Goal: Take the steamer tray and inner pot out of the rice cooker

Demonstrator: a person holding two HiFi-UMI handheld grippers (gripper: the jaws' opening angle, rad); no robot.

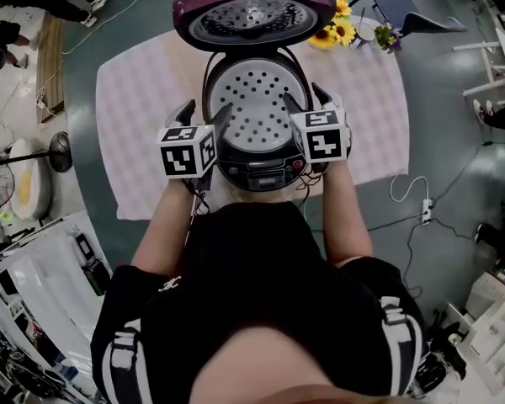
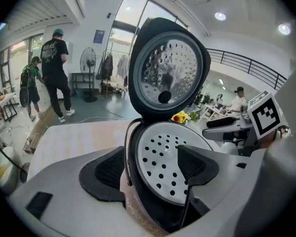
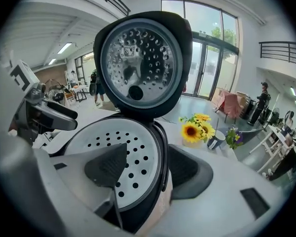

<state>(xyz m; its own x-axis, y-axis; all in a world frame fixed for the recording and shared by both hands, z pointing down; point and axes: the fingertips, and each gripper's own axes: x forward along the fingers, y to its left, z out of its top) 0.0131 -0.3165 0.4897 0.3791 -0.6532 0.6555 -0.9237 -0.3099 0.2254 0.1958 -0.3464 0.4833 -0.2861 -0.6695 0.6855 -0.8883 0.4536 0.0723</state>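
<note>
Head view: the rice cooker [image 1: 261, 165] has its lid [image 1: 252, 11] up and the steamer tray [image 1: 257, 103] sits in its mouth, inner pot hidden beneath, so nothing is out yet. Left gripper view: the left gripper [image 2: 152, 169] gapes astride the cooker's left rim, gripping nothing. Right gripper view: the right gripper [image 3: 145, 168] straddles the right rim likewise, empty.
</note>
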